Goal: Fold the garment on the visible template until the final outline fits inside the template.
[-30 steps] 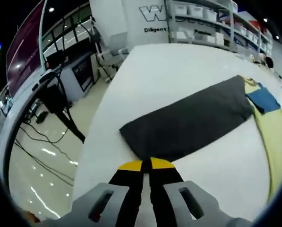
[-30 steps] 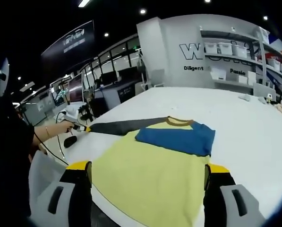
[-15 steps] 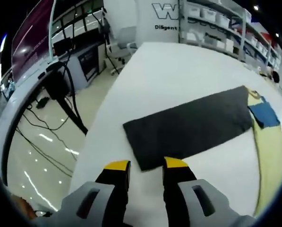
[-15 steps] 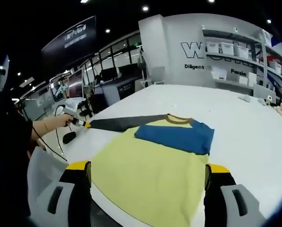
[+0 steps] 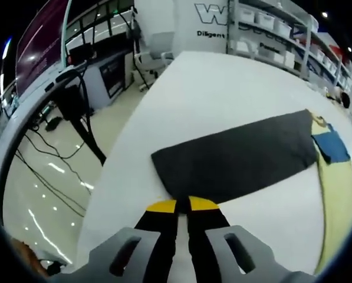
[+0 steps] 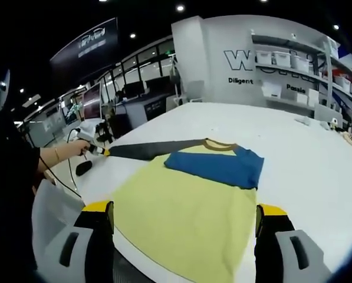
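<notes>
Now the left tool [image 5: 183, 205], seen in the left gripper view with its yellow-tipped black jaws pressed together, is clamped on the cuff end of the dark grey sleeve [image 5: 237, 158] of a long-sleeved knit garment. That sleeve lies flat and stretched out across the white worktop [image 5: 223, 88], running away from the jaws toward the far right, where it joins the pale yellow body [image 5: 336, 194] of the garment; a blue sleeve [image 5: 332, 146] is folded in over the yellow cloth there.

From the right gripper view, the right tool [image 6: 184, 221] hovers with its jaws spread wide apart and nothing between them, just above the near hem of the pale yellow body [image 6: 187, 218]. The blue sleeve [image 6: 217, 168] lies folded across the chest, below a brown neckband [image 6: 221, 143]. The grey sleeve [image 6: 149, 150] reaches out to the left, where the left tool [image 6: 99, 151] pinches its end, held by a person's hand [image 6: 75, 147] at the edge of the worktop [image 6: 317, 171].

Behind the worktop stand white shelves with storage bins [image 6: 293, 62] and a white wall with dark lettering [image 6: 240, 59]. Whether a template is marked under the garment cannot be told.
</notes>
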Available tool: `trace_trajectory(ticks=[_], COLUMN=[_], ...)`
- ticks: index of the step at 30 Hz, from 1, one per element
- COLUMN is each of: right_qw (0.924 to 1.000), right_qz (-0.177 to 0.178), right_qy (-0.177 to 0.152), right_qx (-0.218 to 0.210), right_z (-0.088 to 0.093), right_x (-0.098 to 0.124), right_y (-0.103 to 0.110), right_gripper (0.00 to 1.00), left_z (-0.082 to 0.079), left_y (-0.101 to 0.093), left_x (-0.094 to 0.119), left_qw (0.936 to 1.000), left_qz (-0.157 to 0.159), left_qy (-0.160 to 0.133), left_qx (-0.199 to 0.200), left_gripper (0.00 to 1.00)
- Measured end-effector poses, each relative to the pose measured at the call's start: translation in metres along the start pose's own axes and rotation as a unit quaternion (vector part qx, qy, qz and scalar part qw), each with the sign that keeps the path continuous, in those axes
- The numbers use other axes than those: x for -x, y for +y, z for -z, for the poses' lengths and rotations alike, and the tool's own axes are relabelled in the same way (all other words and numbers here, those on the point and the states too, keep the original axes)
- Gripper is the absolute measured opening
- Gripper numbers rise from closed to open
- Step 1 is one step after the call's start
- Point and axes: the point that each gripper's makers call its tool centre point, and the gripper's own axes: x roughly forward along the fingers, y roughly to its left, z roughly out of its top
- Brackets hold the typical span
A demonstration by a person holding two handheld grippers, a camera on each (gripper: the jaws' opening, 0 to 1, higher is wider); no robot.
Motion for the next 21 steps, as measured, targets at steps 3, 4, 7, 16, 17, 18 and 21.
trace_trajectory(ticks=[3, 4, 7, 16, 17, 18, 21], right_qw=[1.0, 1.0, 1.0, 0.9999, 0.9999, 0.9999, 0.9999], right_qz=[-0.002, -0.002, -0.003, -0.006, -0.005, -0.004, -0.002], right_qy=[-0.005, -0.006, -0.001, 0.013, 0.014, 0.014, 0.014], right_qx=[-0.006, -0.007, -0.007, 0.003, 0.004, 0.005, 0.006], right_z=[-0.001, -0.001, 0.003, 0.01, 0.01, 0.01, 0.01], right_x=[0.0, 0.0, -0.001, 0.001, 0.001, 0.001, 0.002], right_y=[0.001, 0.001, 0.0, 0.001, 0.001, 0.0, -0.001], right_gripper=[0.99, 0.99, 0.99, 0.99, 0.99, 0.99, 0.99], left_z=[-0.003, -0.005, -0.005, -0.027, -0.03, -0.034, -0.047], left_y=[-0.002, -0.004, -0.004, -0.02, -0.022, -0.026, -0.037], left_x=[0.002, 0.004, 0.004, 0.016, 0.017, 0.019, 0.025], left_qw=[1.0, 0.9999, 0.9998, 0.9987, 0.9984, 0.998, 0.9956], left_qz=[0.002, 0.001, 0.002, 0.02, 0.023, 0.027, 0.041], left_qy=[-0.002, -0.004, 0.001, -0.028, -0.03, -0.035, -0.054], left_qx=[-0.008, -0.017, -0.019, -0.039, -0.041, -0.045, -0.064], left_gripper=[0.05, 0.05, 0.05, 0.05, 0.05, 0.05, 0.05])
